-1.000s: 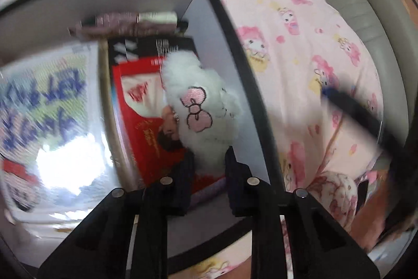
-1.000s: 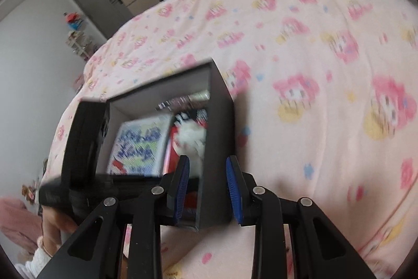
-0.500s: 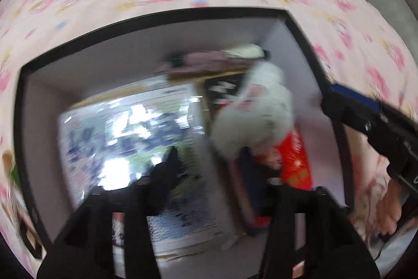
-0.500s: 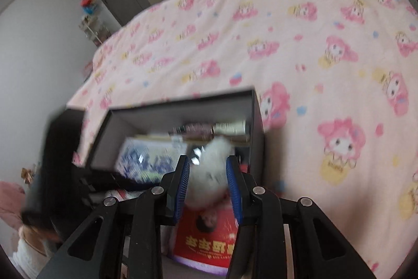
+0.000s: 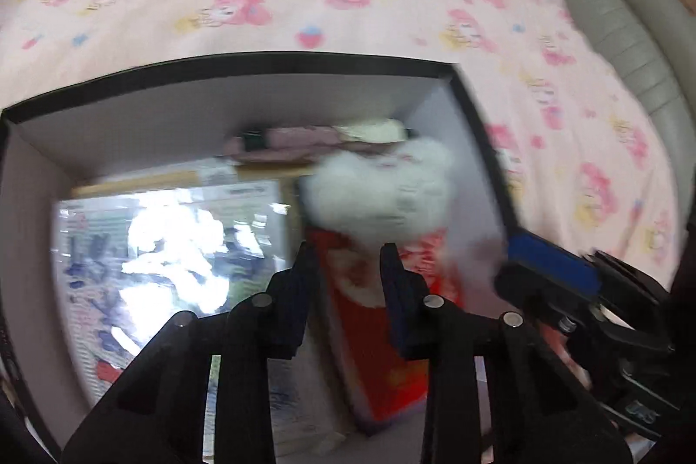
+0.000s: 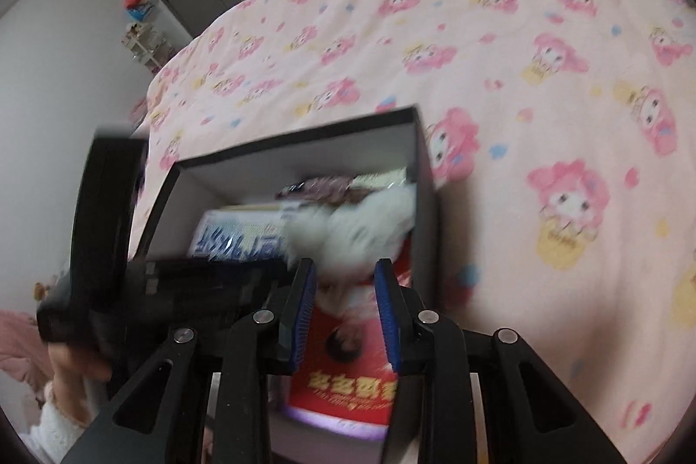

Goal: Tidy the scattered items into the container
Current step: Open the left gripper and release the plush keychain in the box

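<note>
Bed (image 6: 522, 29) carries black box (image 5: 243, 66), open top. Inside: glossy pack (image 5: 174, 246) left, red pack (image 5: 378, 333) right, pink item (image 5: 296, 142) at far wall, white plush (image 5: 383, 194) on the red pack near the right wall. Left claw (image 5: 348, 285) parted, empty, over the box. Right claw (image 6: 346, 303) parted, empty, at the right wall. Risk: claws close together, could clash or knock the box rim. Room: bed open to the right, nothing seen scattered.
</note>
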{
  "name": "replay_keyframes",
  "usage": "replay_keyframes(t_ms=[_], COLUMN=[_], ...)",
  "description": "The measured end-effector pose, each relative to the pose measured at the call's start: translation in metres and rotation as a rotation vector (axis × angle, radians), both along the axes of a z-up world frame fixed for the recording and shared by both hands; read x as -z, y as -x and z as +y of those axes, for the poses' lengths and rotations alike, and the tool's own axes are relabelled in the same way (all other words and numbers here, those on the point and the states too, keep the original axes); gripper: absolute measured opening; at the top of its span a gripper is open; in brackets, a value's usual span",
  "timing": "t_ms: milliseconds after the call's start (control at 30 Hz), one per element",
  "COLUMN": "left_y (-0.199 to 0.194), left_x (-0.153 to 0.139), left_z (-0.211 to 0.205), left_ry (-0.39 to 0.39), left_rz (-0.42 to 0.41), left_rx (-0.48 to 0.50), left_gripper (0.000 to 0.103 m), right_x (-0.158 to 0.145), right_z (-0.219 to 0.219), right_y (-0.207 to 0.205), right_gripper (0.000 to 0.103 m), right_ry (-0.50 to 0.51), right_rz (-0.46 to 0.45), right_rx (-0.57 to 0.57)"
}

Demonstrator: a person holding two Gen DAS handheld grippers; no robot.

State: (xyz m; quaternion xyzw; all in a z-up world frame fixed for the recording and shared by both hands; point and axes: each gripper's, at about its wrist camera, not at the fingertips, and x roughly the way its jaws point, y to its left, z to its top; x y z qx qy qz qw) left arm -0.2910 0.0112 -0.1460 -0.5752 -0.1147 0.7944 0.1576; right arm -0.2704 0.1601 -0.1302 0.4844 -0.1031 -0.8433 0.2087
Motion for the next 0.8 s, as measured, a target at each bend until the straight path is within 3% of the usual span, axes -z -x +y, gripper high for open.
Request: replay_keyframes(t_ms=[33,133,267,333,467,600,800], left_y=[-0.003,-0.011,0.01,0.016,-0.002,0.011,0.035], left_x=[0.002,0.005,0.008,0.0,-0.014,0.0,0.026], left_z=[0.002,-0.001,0.004,-0.004,-0.025,-0.02,0.005], left_ry=[-0.018,0.043,-0.026,-0.014,-0.034,0.011,-0.067], left_rz=[-0.016,-0.022,-0.053,-0.031,0.002,-0.021,-0.061], left_rx=[0.029,0.077,0.086,0.057,0.02,0.007,0.04], left_gripper=[0.029,0.029,0.029,0.029,0.029,0.029,0.029], right_x=[-0.003,-0.015,-0.014,-0.011,-0.005,-0.001,0.028], right_z=[0.0,0.009,0.022,0.023,0.006,-0.014,-0.022], right_y=[-0.001,-0.001,0.003,0.005,0.013,0.03,0.06], right_gripper=[0.024,0.024,0.024,0.024,0.026,0.027,0.029], right_ry=[-0.02,-0.067,-0.065,-0.082,-0.127,-0.278,-0.374], right_rz=[0.019,0.083,0.073,0.062,0.014,0.01,-0.064], right_rx=[0.009,0.063,0.096,0.094,-0.021,-0.12,-0.2])
